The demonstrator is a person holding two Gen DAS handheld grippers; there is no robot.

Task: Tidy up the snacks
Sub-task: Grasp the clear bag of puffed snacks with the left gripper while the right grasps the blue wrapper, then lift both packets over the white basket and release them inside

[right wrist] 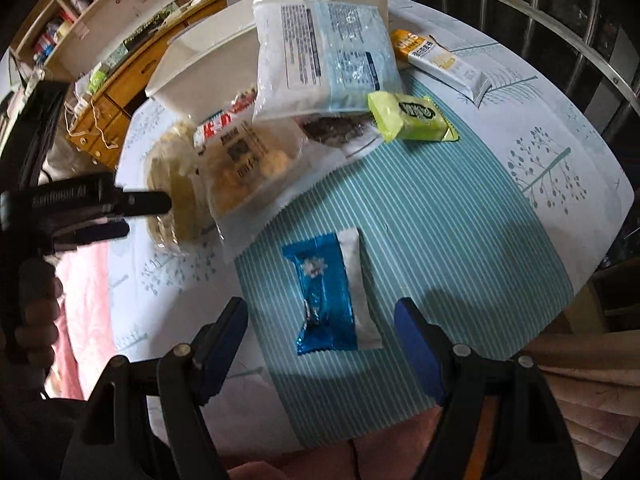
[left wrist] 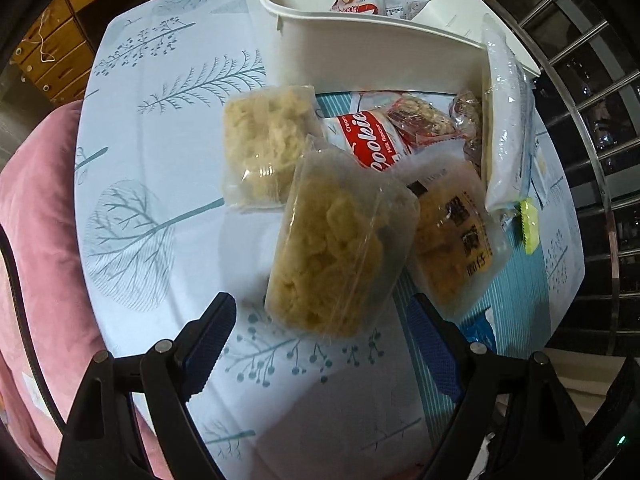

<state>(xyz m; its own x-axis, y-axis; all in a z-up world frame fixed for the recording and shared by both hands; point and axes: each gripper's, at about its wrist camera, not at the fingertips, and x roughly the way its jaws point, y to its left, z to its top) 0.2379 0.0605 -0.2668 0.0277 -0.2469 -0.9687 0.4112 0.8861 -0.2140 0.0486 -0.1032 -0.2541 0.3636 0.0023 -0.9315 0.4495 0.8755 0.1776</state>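
Observation:
A heap of snack packets lies on the table before a white bin (left wrist: 360,52). In the left wrist view my left gripper (left wrist: 324,320) is open, its jaws either side of the near end of a clear bag of pale crisps (left wrist: 340,240). A second crisp bag (left wrist: 264,140), a red cookie pack (left wrist: 368,140) and an orange-brown bag (left wrist: 452,232) lie behind. In the right wrist view my right gripper (right wrist: 320,320) is open, just short of a blue and white wrapper (right wrist: 332,296). My left gripper shows at the left there (right wrist: 120,216).
One red and white packet (left wrist: 368,0) lies inside the bin. A large white and blue bag (right wrist: 324,52) leans on the bin (right wrist: 200,64). A yellow-green packet (right wrist: 408,118) and an orange and white bar (right wrist: 440,60) lie beyond. A metal railing (right wrist: 560,40) borders the table; a pink cushion (left wrist: 36,240) is at left.

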